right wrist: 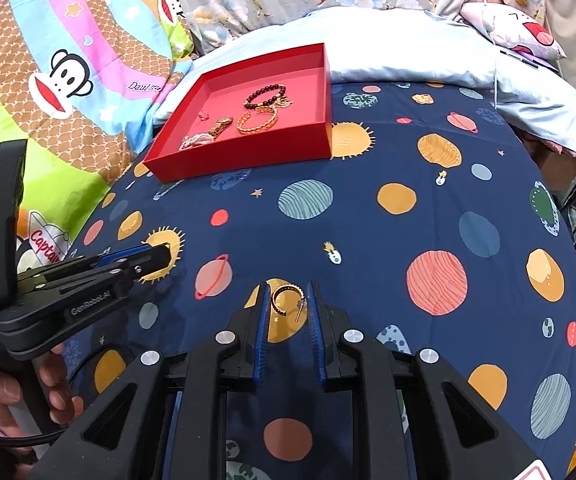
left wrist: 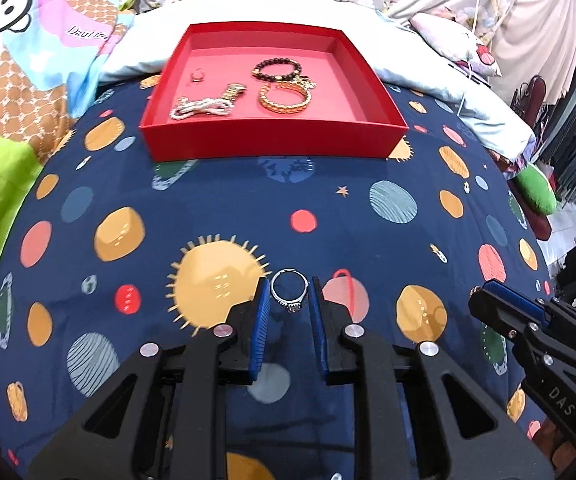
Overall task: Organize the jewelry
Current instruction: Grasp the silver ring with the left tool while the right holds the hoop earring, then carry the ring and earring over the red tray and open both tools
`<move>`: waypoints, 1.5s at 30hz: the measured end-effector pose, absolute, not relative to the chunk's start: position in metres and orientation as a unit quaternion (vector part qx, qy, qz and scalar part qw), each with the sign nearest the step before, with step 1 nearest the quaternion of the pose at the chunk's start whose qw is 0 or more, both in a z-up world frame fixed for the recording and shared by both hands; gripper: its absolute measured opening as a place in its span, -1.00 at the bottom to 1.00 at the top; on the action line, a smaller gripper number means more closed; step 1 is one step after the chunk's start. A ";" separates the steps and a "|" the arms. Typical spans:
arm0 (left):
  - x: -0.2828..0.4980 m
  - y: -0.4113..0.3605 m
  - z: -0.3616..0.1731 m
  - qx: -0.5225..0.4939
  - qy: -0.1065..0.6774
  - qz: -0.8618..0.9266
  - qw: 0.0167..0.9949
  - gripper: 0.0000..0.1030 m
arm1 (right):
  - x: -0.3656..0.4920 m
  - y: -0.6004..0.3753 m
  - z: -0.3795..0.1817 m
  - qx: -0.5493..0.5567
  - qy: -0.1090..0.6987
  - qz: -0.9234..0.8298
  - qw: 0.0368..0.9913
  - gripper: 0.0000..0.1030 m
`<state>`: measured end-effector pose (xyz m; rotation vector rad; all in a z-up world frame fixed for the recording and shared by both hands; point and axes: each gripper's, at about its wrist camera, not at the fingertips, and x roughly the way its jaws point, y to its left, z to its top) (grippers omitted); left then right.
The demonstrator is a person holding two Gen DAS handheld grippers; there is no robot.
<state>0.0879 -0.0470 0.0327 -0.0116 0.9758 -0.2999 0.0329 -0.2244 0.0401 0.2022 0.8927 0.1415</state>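
Note:
A silver ring (left wrist: 289, 290) lies on the navy planet-print bedspread between the fingers of my left gripper (left wrist: 289, 289), whose jaws are open and close on both sides of it. A gold hoop earring (right wrist: 285, 299) lies between the fingers of my right gripper (right wrist: 288, 294), also open around it. A red tray (left wrist: 272, 142) stands farther back and holds a dark bead bracelet (left wrist: 276, 70), a gold bangle (left wrist: 285, 97), a pearl and gold chain (left wrist: 204, 105) and a small earring (left wrist: 197, 76). The tray (right wrist: 248, 152) shows at the upper left in the right wrist view.
The right gripper (left wrist: 483, 300) shows at the right edge of the left wrist view; the left gripper (right wrist: 156, 258) and the hand holding it show at the left of the right wrist view. Cartoon quilts (right wrist: 68, 80) and a pale pillow (left wrist: 248, 4) ring the bedspread.

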 end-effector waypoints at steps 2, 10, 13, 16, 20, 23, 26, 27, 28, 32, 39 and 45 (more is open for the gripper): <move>0.085 -0.042 0.035 -0.011 0.466 -0.142 0.873 -0.63 | 0.032 -0.222 0.042 0.096 0.429 0.071 0.895 -0.67; 0.074 -0.022 0.054 -0.036 0.450 -0.139 0.881 -0.63 | 0.029 -0.211 0.056 0.090 0.418 0.085 0.900 -0.67; 0.072 -0.016 0.063 -0.045 0.442 -0.139 0.885 -0.63 | 0.029 -0.208 0.061 0.093 0.414 0.092 0.901 -0.67; 0.070 -0.010 0.074 -0.050 0.432 -0.137 0.890 -0.63 | 0.029 -0.204 0.069 0.093 0.407 0.098 0.903 -0.67; 0.070 -0.005 0.086 -0.055 0.423 -0.135 0.894 -0.63 | 0.031 -0.200 0.081 0.087 0.396 0.103 0.908 -0.67; 0.071 -0.002 0.092 -0.058 0.419 -0.132 0.896 -0.63 | 0.033 -0.197 0.089 0.084 0.388 0.106 0.912 -0.67; 0.073 0.001 0.098 -0.058 0.415 -0.130 0.898 -0.63 | 0.036 -0.196 0.098 0.081 0.379 0.110 0.915 -0.67; 0.074 0.002 0.100 -0.056 0.413 -0.128 0.900 -0.63 | 0.038 -0.195 0.101 0.080 0.376 0.111 0.917 -0.67; 0.075 0.003 0.101 -0.056 0.412 -0.126 0.901 -0.63 | 0.039 -0.195 0.102 0.079 0.374 0.112 0.917 -0.67; 0.080 0.009 0.107 -0.057 0.408 -0.122 0.903 -0.63 | 0.047 -0.193 0.110 0.078 0.366 0.116 0.920 -0.67; 0.101 0.011 0.119 -0.052 0.397 -0.120 0.908 -0.63 | 0.081 -0.199 0.122 0.089 0.355 0.120 0.923 -0.67; 0.141 0.002 0.130 -0.043 0.381 -0.120 0.916 -0.63 | 0.125 -0.207 0.131 0.082 0.343 0.109 0.929 -0.67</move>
